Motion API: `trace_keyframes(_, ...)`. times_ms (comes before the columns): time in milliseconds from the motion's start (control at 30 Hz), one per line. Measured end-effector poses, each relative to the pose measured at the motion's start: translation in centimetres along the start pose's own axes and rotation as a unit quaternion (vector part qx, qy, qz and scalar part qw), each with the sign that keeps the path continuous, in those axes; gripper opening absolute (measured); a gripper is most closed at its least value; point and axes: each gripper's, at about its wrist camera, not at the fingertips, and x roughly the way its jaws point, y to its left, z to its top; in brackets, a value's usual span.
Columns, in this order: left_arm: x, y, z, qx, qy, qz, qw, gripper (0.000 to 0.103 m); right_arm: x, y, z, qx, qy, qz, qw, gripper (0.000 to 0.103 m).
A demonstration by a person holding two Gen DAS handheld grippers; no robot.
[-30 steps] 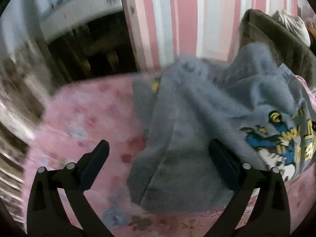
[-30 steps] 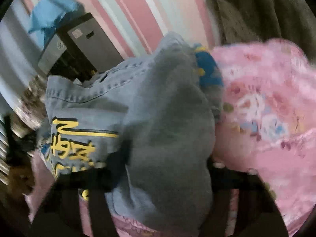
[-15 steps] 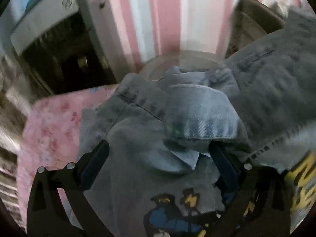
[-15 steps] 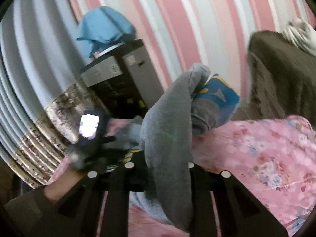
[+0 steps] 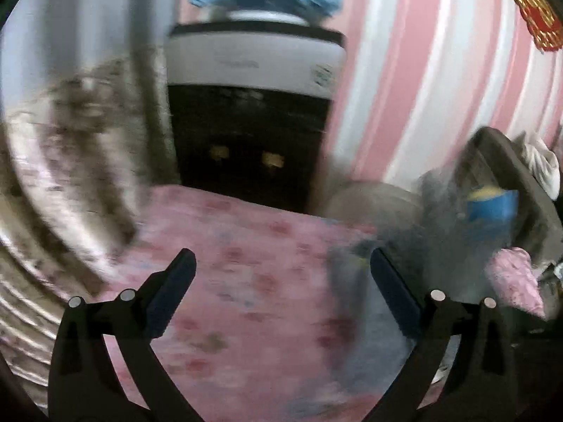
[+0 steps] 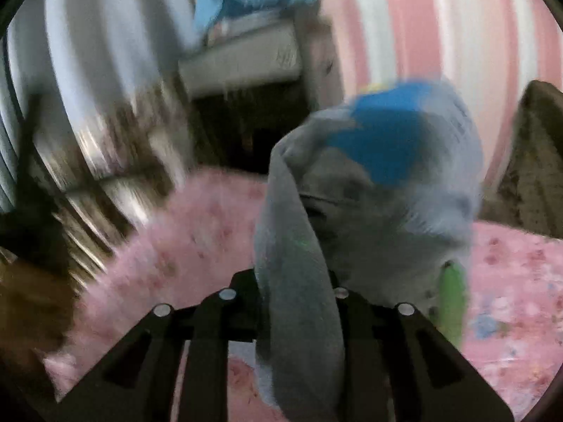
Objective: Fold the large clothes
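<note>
In the right wrist view, we see the right gripper (image 6: 297,302) clamped on the grey garment (image 6: 352,211), its jaws having just eased apart slightly. Only the left wrist view shows the left gripper (image 5: 281,267) spread wide and empty above the pink bedspread (image 5: 246,246), the garment at 3 o'clock.

The left gripper (image 5: 279,269) hangs with its two fingers (image 5: 172,290) spread wide apart and nothing between them; it points downward at a slant over the near part of the bed (image 5: 246,274). The right gripper (image 6: 297,302) also slants downward, its jaws drawn close together and pinching a thick fold of the grey garment (image 6: 302,302). These jaws have just been easing slightly wider, with the cloth between them and the pads pressed to it. Both views are blurred by motion.
</note>
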Motion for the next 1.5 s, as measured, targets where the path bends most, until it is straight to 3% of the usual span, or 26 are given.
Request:
trace_keyframes(33,-0.5,0.7,-0.1,0.004,-0.001,0.001,1.0,0.099,2.2,0.2,-1.2,0.002,0.018,0.004,1.0,0.028)
trace_keyframes(67,-0.9,1.4,-0.5,0.005,-0.003,0.008,0.9999,0.099,2.5,0.7,-2.1,-0.013,-0.004,-0.004,1.0,0.029)
trace_keyframes(133,-1.7,2.4,-1.5,0.011,-0.004,0.006,0.9999,0.099,1.6,1.7,-2.3,-0.036,-0.024,-0.006,0.999,0.041)
trace_keyframes(167,-1.8,2.5,-1.9,0.013,-0.002,0.005,0.9999,0.099,0.8,1.7,-2.2,-0.035,-0.03,0.016,0.999,0.064)
trace_keyframes(200,-1.9,2.5,-2.1,0.013,-0.001,0.003,0.9999,0.099,-0.1,1.6,-2.1,-0.034,-0.036,0.031,0.998,0.077)
trace_keyframes(333,-1.8,0.5,-2.2,0.016,0.0,-0.031,0.9994,0.099,-10.0,-0.1,-2.8,-0.021,-0.134,0.081,0.987,0.092)
trace_keyframes(400,-1.9,-0.7,-2.2,0.018,-0.004,-0.053,0.9984,0.1,-14.9,-1.7,-3.9,-0.012,-0.198,0.064,0.978,0.101)
trace_keyframes(467,-2.0,-3.4,-2.0,0.029,-0.005,-0.087,0.9958,0.1,-17.7,-5.0,-4.2,0.019,-0.227,-0.004,0.974,0.101)
trace_keyframes(500,-1.7,-5.1,-1.9,0.036,0.0,-0.104,0.9939,0.1,-17.5,-7.0,-4.0,0.035,-0.22,-0.036,0.974,0.101)
trace_keyframes(600,-0.1,-10.3,-2.5,0.07,0.02,-0.134,0.9883,0.1,-14.7,-12.2,-3.7,0.089,-0.168,-0.073,0.979,0.101)
trace_keyframes(633,1.0,-12.3,-3.1,0.087,0.032,-0.138,0.986,0.1,-13.8,-13.1,-3.7,0.101,-0.157,-0.074,0.98,0.101)
trace_keyframes(700,3.1,-14.5,-4.5,0.12,0.052,-0.112,0.9851,0.1,-11.8,-14.8,-4.0,0.122,-0.13,-0.072,0.981,0.101)
trace_keyframes(800,7.4,-15.2,-7.6,0.19,0.078,0.007,0.9786,0.1,-7.9,-14.6,-4.3,0.122,-0.085,-0.049,0.988,0.101)
trace_keyframes(833,8.3,-14.2,-8.2,0.183,0.086,0.011,0.9794,0.1,-6.5,-14.1,-4.4,0.115,-0.068,-0.038,0.99,0.101)
trace_keyframes(900,9.6,-11.3,-9.0,0.121,0.106,-0.023,0.9867,0.1,-4.2,-13.5,-4.8,0.122,-0.057,-0.021,0.991,0.101)
trace_keyframes(967,9.6,-10.9,-9.4,0.117,0.103,-0.029,0.9874,0.1,-1.5,-13.3,-5.5,0.151,-0.019,0.026,0.988,0.101)
trace_keyframes(1033,9.5,-11.3,-9.8,0.124,0.092,-0.023,0.9877,0.1,-0.5,-12.1,-6.1,0.144,-0.019,0.007,0.989,0.1)
trace_keyframes(1100,10.1,-10.7,-10.1,0.092,0.096,-0.04,0.9904,0.1,-0.8,-11.4,-6.0,0.132,-0.032,-0.003,0.991,0.074)
trace_keyframes(1133,10.3,-10.5,-10.1,0.076,0.096,-0.052,0.9911,0.1,-1.4,-11.0,-5.9,0.122,-0.045,-0.007,0.991,0.067)
trace_keyframes(1167,10.4,-10.3,-10.3,0.064,0.094,-0.068,0.9911,0.097,-2.1,-10.7,-5.8,0.11,-0.056,-0.007,0.992,0.053)
trace_keyframes(1200,10.2,-10.5,-10.5,0.057,0.093,-0.093,0.9897,0.084,-2.8,-10.5,-5.7,0.098,-0.063,-0.008,0.993,0.048)
trace_keyframes(1267,9.6,-11.8,-10.3,0.058,0.098,-0.129,0.9851,0.063,-3.9,-10.6,-5.3,0.091,-0.074,-0.008,0.993,0.043)
trace_keyframes(1333,7.9,-14.6,-9.9,0.099,0.09,-0.133,0.982,0.052,-6.4,-11.4,-5.1,0.089,-0.092,-0.006,0.992,0.041)
trace_keyframes(1500,3.2,-21.0,-10.3,0.097,0.08,-0.215,0.9685,0.049,-15.4,-16.2,-6.1,0.077,-0.105,-0.019,0.991,0.042)
